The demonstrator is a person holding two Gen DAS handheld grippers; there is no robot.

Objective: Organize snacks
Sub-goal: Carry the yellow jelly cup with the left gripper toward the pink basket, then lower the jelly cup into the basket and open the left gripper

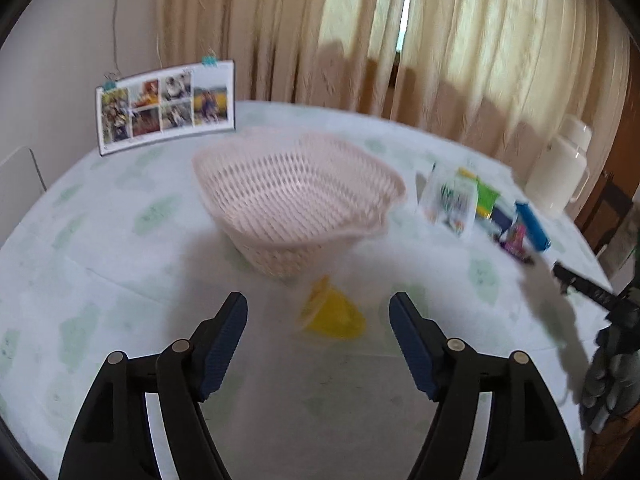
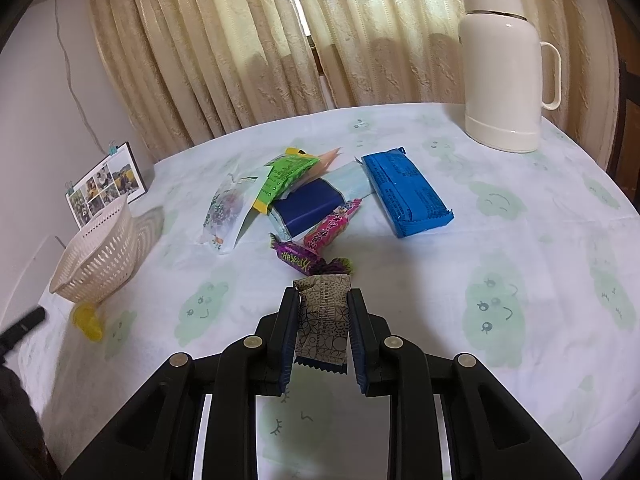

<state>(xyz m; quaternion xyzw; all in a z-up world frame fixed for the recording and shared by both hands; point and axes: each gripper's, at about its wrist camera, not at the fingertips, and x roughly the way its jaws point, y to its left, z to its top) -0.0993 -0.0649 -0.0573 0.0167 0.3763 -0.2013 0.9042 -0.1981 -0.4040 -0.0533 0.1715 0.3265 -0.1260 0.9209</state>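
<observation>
From the left wrist, our left gripper is spread and empty, the yellow cup on the tablecloth just ahead between its jaws, touching the basket. From the right wrist, our right gripper pinches a patterned snack bar lengthwise; the basket sits far left.

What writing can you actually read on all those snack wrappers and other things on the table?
"Рокен" or close to it, seen upside down, first letters unsure: purple candy wrapper.
Pink candy wrapper: lettering too distorted to read.
Blue packet: printed lines too small.
Green packet: small print, unreadable.
Patterned bar in the right gripper: fine print, unreadable.
Photo card: pictures only, any caption is blurred.
</observation>
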